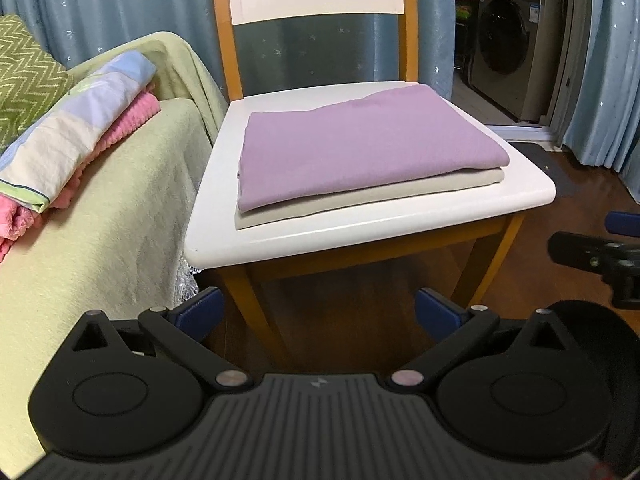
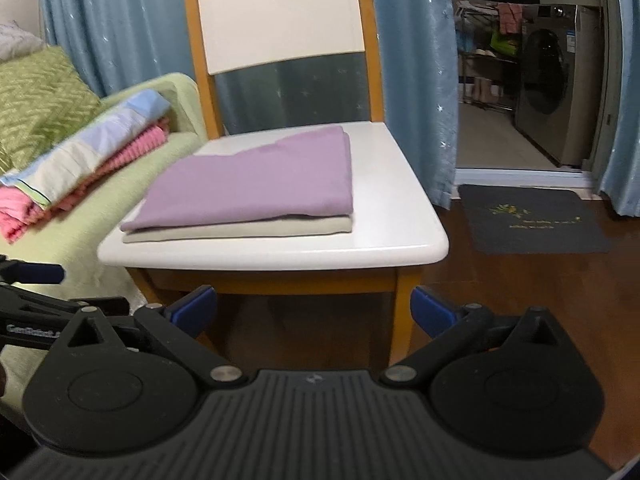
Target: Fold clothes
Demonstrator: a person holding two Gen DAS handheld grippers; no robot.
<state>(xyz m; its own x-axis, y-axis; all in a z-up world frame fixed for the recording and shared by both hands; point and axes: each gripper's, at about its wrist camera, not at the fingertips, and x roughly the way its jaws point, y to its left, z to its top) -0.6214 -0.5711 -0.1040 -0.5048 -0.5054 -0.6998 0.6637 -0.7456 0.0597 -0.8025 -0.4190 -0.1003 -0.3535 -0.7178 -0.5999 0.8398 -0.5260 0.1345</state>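
We see two folded garments stacked on the chair seat — a glossy white slab w/ rounded corners on orange wooden legs. On top lies the purple cloth, a smooth, flat rectangle w/ soft edges; under it the beige cloth, same shape, its edge showing along the front and right side. Our left gripper hangs low in front of the seat, blue-padded fingers spread wide and holding nothing. Our right gripper does the same — fingers released, apart, clear of the cloth. To the left, a pale green fuzzy-looking blanket covers the bed, carrying a pastel patchwork bundle over a ribbed pink knit. Blue star-dotted curtains hang behind; a dark mat lies on the wood floor
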